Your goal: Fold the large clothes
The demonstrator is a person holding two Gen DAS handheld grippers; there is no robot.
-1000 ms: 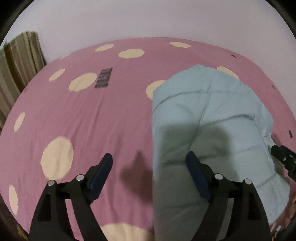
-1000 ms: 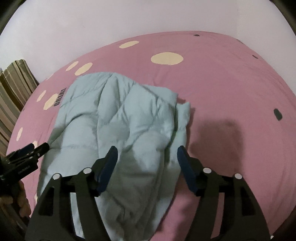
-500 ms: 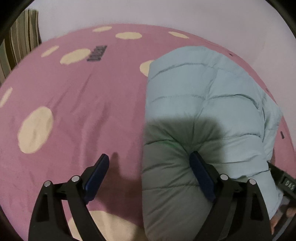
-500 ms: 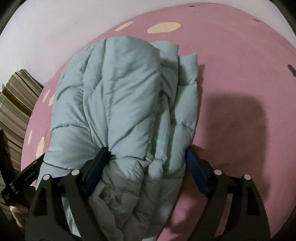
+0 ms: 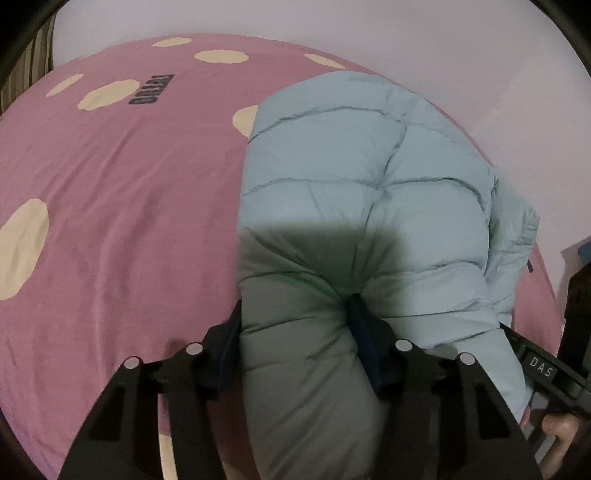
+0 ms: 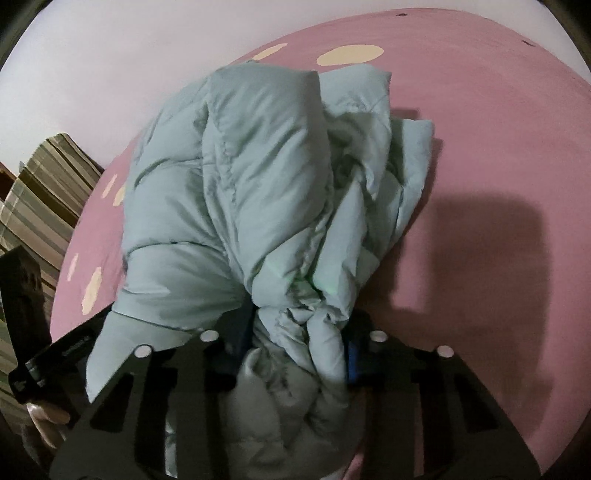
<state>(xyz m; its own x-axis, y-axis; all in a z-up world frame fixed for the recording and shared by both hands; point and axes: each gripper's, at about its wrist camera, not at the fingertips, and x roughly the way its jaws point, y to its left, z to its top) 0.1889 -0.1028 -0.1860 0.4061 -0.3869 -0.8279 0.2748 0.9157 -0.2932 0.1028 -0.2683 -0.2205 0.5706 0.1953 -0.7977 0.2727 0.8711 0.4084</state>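
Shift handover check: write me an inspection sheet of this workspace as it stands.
Surface: pink bedsheet with cream dots.
Job's things: pale blue puffer jacket, bunched on the sheet.
Clutter: nothing seen.
Grippers: left gripper clamped on a padded roll at the jacket's near edge; right gripper clamped on gathered jacket fabric; both have just been closing.
Cables: nothing seen.
Surroundings: pale wall; striped fabric beside the bed.

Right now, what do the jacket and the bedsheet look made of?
Jacket: looks like thin synthetic shell over puffy fill, slight sheen; stitched quilt lines bulge into soft pillows. Bedsheet: looks like woven cotton or a blend, matte pink with cream dots, fine creases. Fibre can't be confirmed by sight.
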